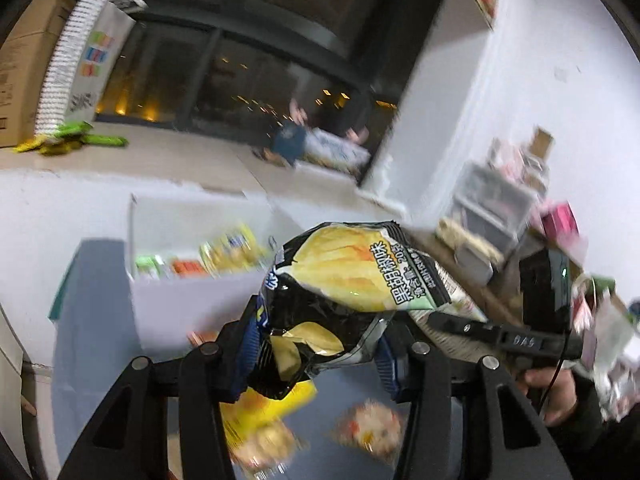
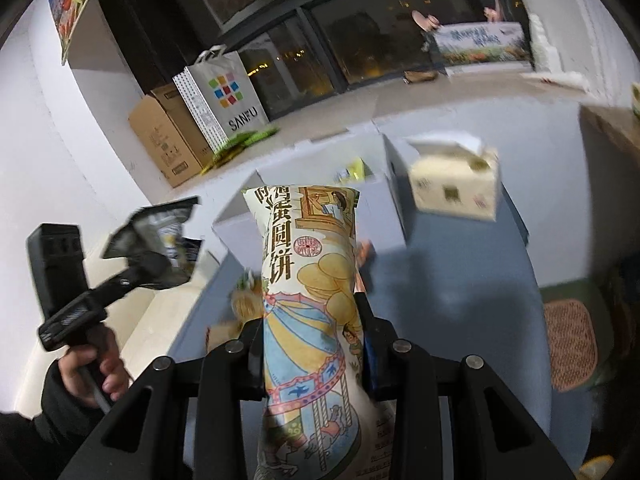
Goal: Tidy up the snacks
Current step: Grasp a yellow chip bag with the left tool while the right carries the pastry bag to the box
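My left gripper (image 1: 316,344) is shut on a black and yellow chip bag (image 1: 344,276) and holds it above the blue table (image 1: 92,320), in front of a white box (image 1: 188,280) with several snack packs inside. My right gripper (image 2: 312,328) is shut on a tall illustrated biscuit bag (image 2: 308,280), held upright above the table short of the white box (image 2: 384,216). The left gripper with its chip bag (image 2: 156,236) shows at the left of the right wrist view. The right gripper's body (image 1: 520,340) shows at the right of the left wrist view.
Loose snack packs (image 1: 372,432) lie on the table under the left gripper. A cream carton (image 2: 456,184) stands right of the white box. A cluttered shelf (image 1: 520,216) stands at the right. A paper bag (image 2: 224,96) and cardboard boxes (image 2: 164,140) sit on the floor behind.
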`<state>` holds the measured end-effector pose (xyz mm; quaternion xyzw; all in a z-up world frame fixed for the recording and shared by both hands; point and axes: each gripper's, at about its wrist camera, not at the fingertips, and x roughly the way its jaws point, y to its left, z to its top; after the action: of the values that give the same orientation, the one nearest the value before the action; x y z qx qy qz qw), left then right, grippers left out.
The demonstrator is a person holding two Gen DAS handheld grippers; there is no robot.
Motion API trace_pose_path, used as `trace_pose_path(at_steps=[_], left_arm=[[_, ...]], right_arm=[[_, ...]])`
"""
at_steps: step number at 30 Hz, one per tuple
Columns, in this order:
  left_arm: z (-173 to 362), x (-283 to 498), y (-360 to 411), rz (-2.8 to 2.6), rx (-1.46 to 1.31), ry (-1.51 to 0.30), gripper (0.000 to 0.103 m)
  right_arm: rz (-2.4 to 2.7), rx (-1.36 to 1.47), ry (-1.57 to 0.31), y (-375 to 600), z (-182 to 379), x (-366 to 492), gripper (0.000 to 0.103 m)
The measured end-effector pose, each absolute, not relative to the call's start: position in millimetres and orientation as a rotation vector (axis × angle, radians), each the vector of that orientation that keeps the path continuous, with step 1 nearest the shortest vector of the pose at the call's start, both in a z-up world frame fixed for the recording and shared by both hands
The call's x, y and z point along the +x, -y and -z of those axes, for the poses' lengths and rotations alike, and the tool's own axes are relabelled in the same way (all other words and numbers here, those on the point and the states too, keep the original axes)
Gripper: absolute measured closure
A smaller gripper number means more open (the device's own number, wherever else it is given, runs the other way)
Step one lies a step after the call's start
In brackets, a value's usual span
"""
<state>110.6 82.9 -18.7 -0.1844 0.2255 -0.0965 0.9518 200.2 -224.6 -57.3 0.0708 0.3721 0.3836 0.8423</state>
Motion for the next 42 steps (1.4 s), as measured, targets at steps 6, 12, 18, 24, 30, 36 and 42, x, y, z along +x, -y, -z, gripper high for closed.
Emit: trace_pose_path(at_steps=[6, 12, 18, 24, 30, 36, 42], left_arm=[[4.5, 168.7, -124.5, 0.077, -0.379, -0.451, 0.049], [22.0, 231.6, -166.4, -0.027, -0.429, -0.510, 0.049], [39.5, 272.8, -175.3, -0.047, -0.384, -0.587, 0.045], [49.3, 275.0, -168.5, -0.085, -0.352, -0.642, 0.000], [35.7, 252.9, -150.2, -0.056, -0.272, -0.608, 0.000], [17.5, 200.6, -129.7, -0.036, -0.219, -0.554, 0.000], [19.1, 131.9, -107.2, 0.000, -0.198, -0.533, 0.000]], right_arm=[[-0.786, 0.179, -0.776, 160.1, 25.5, 263.2, 0.067], [-0.676, 0.171, -0.811, 90.5, 16.3, 333.4, 0.067], [-0.587, 0.120, -0.854, 49.0, 28.5, 387.2, 0.067], [-0.560, 0.127, -0.859, 43.0, 34.3, 411.1, 0.000], [-0.588, -0.006, -0.755, 45.1, 16.8, 383.8, 0.000], [-0.661, -0.004, -0.680, 79.3, -8.0, 342.0, 0.000], [-0.720, -0.079, -0.626, 129.7, -11.3, 280.3, 0.000]])
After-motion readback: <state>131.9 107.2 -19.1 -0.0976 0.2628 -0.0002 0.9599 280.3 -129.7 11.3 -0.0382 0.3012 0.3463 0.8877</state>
